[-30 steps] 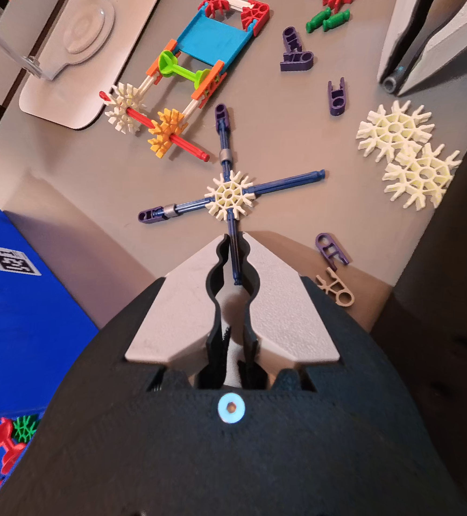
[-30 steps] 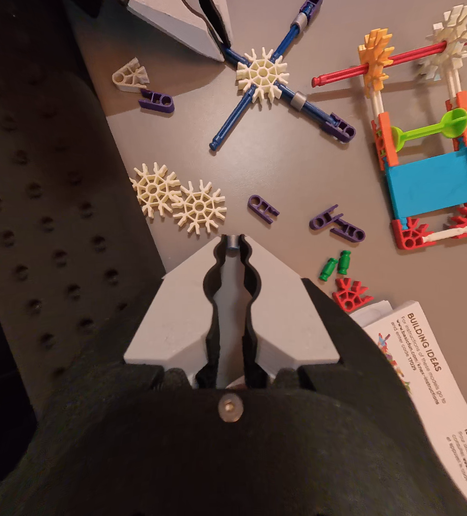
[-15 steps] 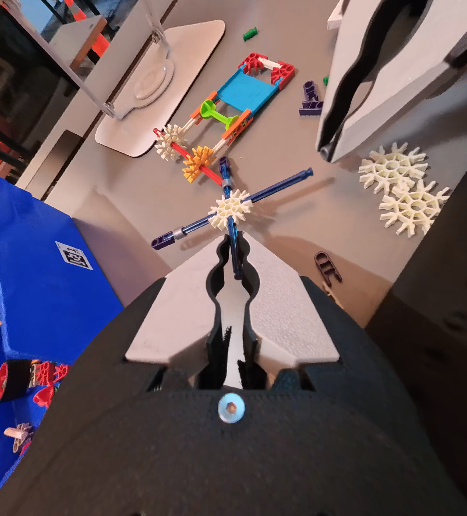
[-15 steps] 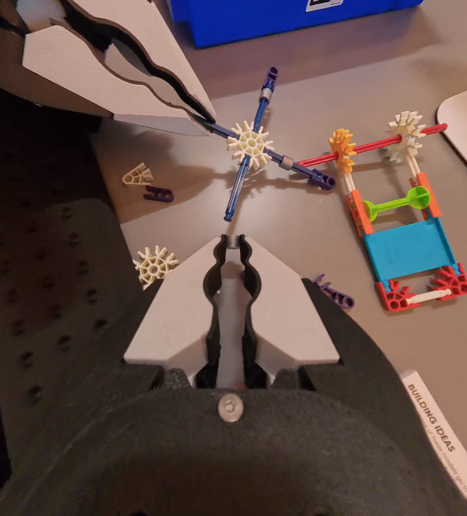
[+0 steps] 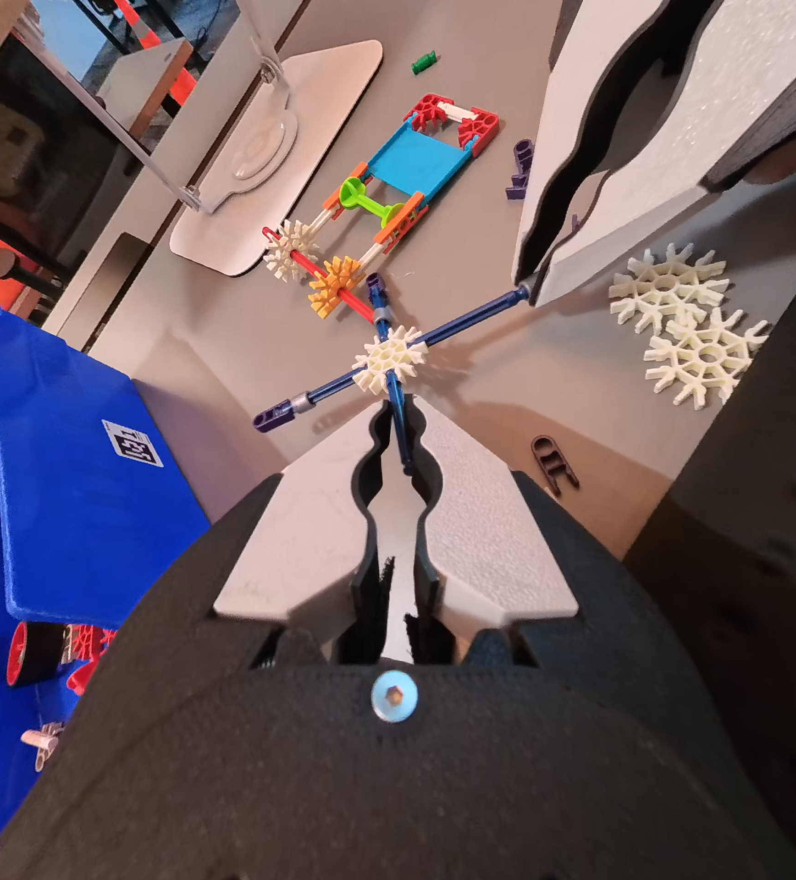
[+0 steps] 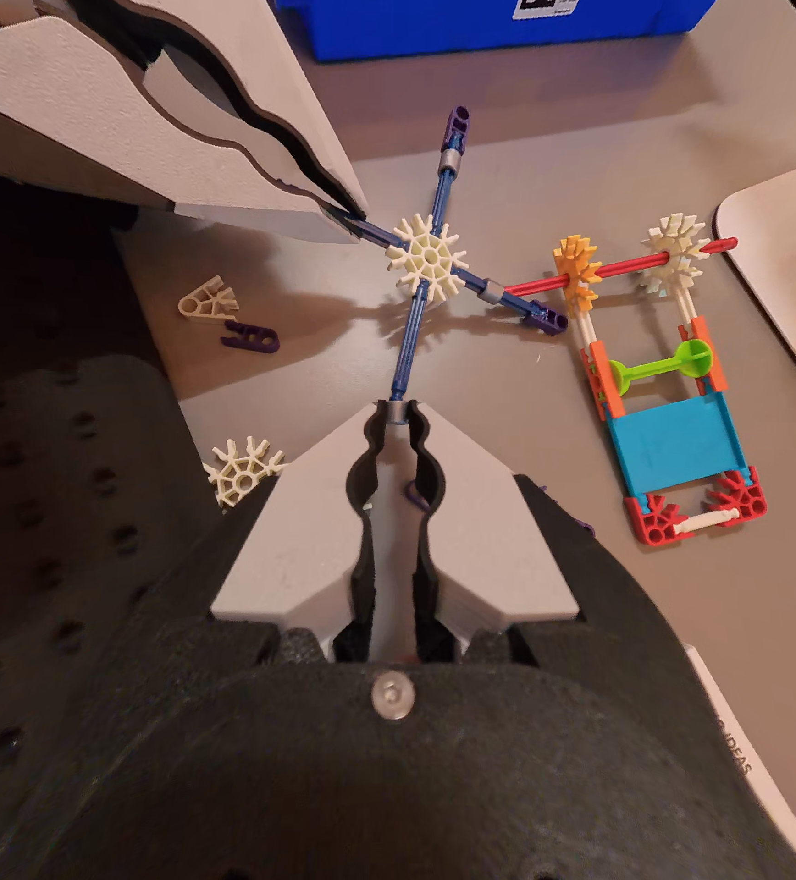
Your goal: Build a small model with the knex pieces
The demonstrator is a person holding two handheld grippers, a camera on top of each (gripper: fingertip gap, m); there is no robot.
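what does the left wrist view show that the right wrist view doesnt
Only the left wrist view shows the blue bin's inside, with red pieces, the clear stand post, and both loose cream snowflake connectors.

Only the right wrist view shows the tan fan-shaped connector, the white booklet's edge, and the small grey sleeve in the right gripper, lined up with a free rod end.

Both show the blue-rod cross with its cream hub, one rod in the left gripper, and the colourful framed build with its blue panel.
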